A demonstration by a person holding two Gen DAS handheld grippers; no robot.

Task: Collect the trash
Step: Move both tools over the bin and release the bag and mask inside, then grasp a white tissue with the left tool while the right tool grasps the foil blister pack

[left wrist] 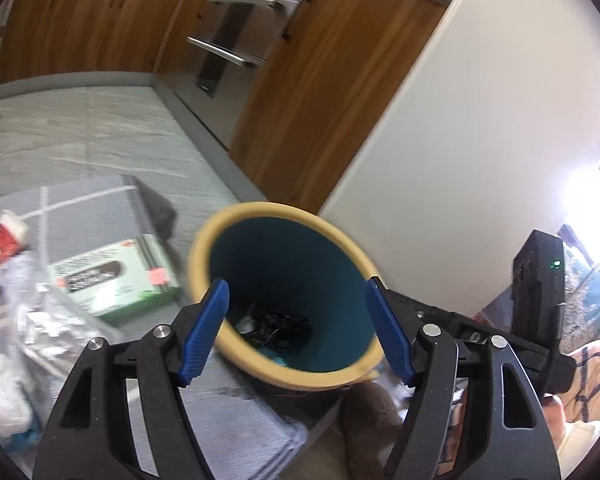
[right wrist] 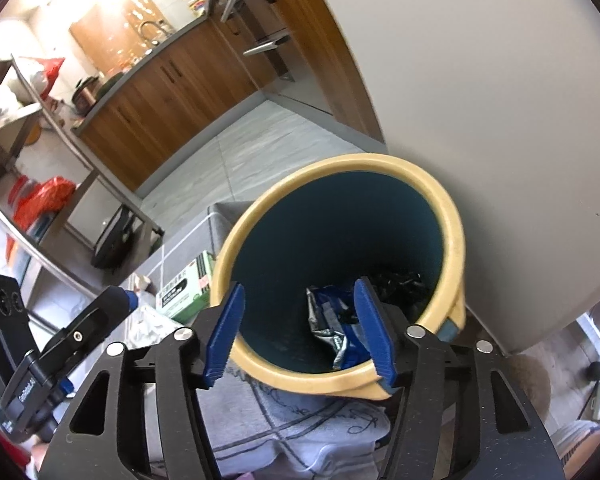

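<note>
A teal waste bin with a cream rim [left wrist: 204, 256] [right wrist: 456, 236] stands by a white wall. Dark scraps [left wrist: 278, 326] lie at its bottom, and a silver-blue wrapper [right wrist: 328, 316] lies inside too. My left gripper [left wrist: 296, 328] is open and empty above the bin's mouth. My right gripper [right wrist: 300, 330] is open and empty over the bin's near rim. Left of the bin on a grey mat lie a green-white box [left wrist: 116, 280] [right wrist: 186, 288], a clear crumpled plastic wrapper [left wrist: 40, 320] and a red-white wrapper [left wrist: 4, 244].
Wooden kitchen cabinets [left wrist: 84, 24] and an oven [left wrist: 236, 40] line the back. A white wall [left wrist: 480, 140] stands right of the bin. A metal rack [right wrist: 40, 128] with red bags is at the left. A grey cloth [right wrist: 308, 420] lies below the bin.
</note>
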